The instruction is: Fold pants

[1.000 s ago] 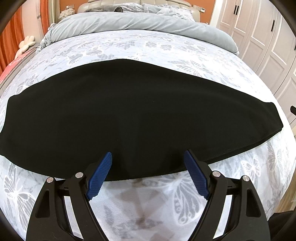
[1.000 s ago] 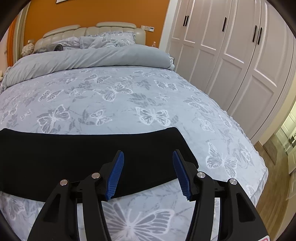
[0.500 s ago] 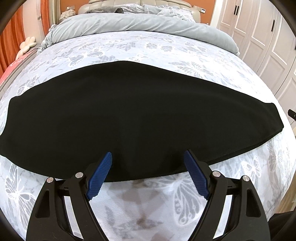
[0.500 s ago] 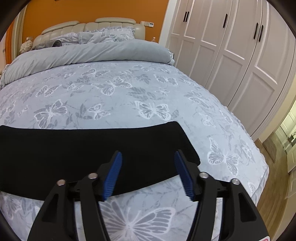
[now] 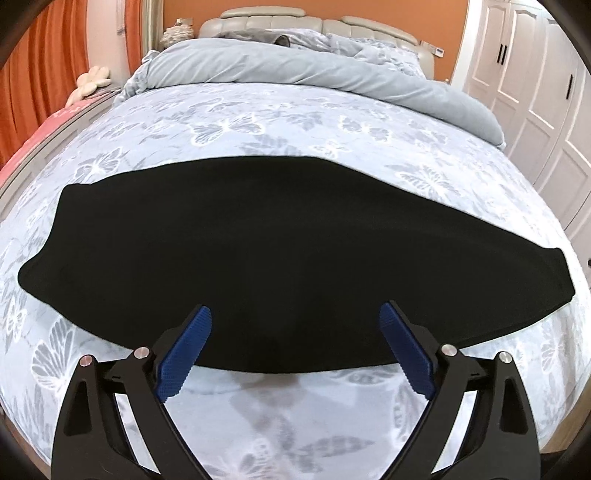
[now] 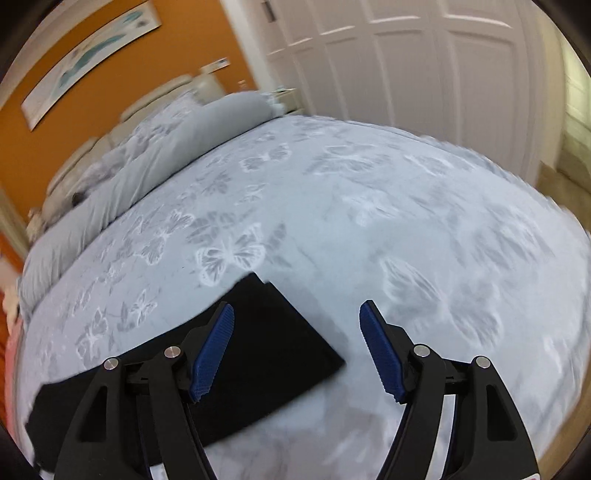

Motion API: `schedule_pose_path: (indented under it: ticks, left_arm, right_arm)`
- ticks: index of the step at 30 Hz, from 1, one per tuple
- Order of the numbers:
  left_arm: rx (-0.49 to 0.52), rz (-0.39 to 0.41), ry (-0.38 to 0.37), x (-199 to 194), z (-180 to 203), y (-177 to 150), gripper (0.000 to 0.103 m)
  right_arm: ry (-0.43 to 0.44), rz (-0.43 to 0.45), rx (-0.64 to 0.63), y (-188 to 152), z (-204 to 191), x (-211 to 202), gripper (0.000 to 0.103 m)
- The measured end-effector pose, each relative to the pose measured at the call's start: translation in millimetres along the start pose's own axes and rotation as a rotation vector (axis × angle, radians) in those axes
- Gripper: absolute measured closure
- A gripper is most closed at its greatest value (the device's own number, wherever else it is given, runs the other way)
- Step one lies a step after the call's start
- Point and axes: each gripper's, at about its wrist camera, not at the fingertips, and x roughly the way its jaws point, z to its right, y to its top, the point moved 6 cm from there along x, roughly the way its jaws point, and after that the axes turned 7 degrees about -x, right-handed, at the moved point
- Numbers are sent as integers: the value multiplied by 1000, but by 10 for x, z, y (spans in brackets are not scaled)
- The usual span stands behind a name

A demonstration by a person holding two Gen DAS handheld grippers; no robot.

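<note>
The bed is covered by a pale blue-grey bedspread [image 5: 295, 122] printed with white and grey butterflies, smooth across its visible surface. A plain grey duvet [image 5: 288, 68] lies rolled across the head end, with patterned pillows [image 5: 354, 44] behind it against a cream padded headboard [image 5: 280, 22]. The wall behind is orange [image 6: 122, 74] and carries a long framed picture [image 6: 88, 61], tilted in the blurred right wrist view. Orange curtains [image 5: 33, 70] hang on one side of the bed; a cream flower-shaped cushion [image 5: 90, 79] rests near them. White panelled wardrobe doors [image 5: 535, 96] with dark handles stand along the opposite side. Wood-toned flooring [image 6: 569, 184] shows beyond the bed edge.
</note>
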Motion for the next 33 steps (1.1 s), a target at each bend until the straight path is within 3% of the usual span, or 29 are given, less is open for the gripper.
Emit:
schedule_pose_path:
  ticks: [2, 5, 7, 8, 11, 13, 16, 17, 19, 22, 23, 28, 33]
  left_arm:
    - [15, -2, 16, 33, -6, -39, 12]
    - [44, -2, 46, 88, -2, -74, 12]
    - [52, -12, 50, 150, -1, -67, 12]
    - [54, -14, 50, 159, -22, -48, 12]
    - [53, -26, 38, 208, -9, -38, 12]
    - [54, -35, 23, 237, 27, -46, 12]
    - [75, -43, 43, 292, 91, -93, 12]
    - [80, -46, 44, 298, 105, -111, 12]
    - [92, -46, 48, 275, 124, -153, 12]
    - [82, -42, 50, 225, 109, -169, 11]
    - [70, -44, 45, 215, 101, -165, 10]
    - [3, -64, 4, 157, 53, -164, 8]
    - [-6, -48, 3, 42, -27, -164, 8]
  right_arm:
    - [7, -32, -77, 55, -156, 268, 28]
    - [-6, -102, -168, 0, -354, 682, 29]
    - [-18, -146, -230, -49, -461, 853, 93]
    - [-42, -148, -253, -28, -485, 850, 93]
    - [-8, -44, -243, 186, -475, 539, 96]
    - [-44, -30, -227, 219, -327, 532, 91]
    - [-130, -187, -175, -139, 11, 947, 90]
    - [-109, -145, -172, -137, 33, 887, 86]
    - [-146, -146, -147, -77, 101, 681, 42]
    - [-25, -61, 17, -117, 204, 271, 17]
    - [21, -89, 53, -226, 227, 230, 17]
    - [46, -209, 79, -621, 224, 353, 16]
    - [76, -176, 173, -613, 139, 411, 16]
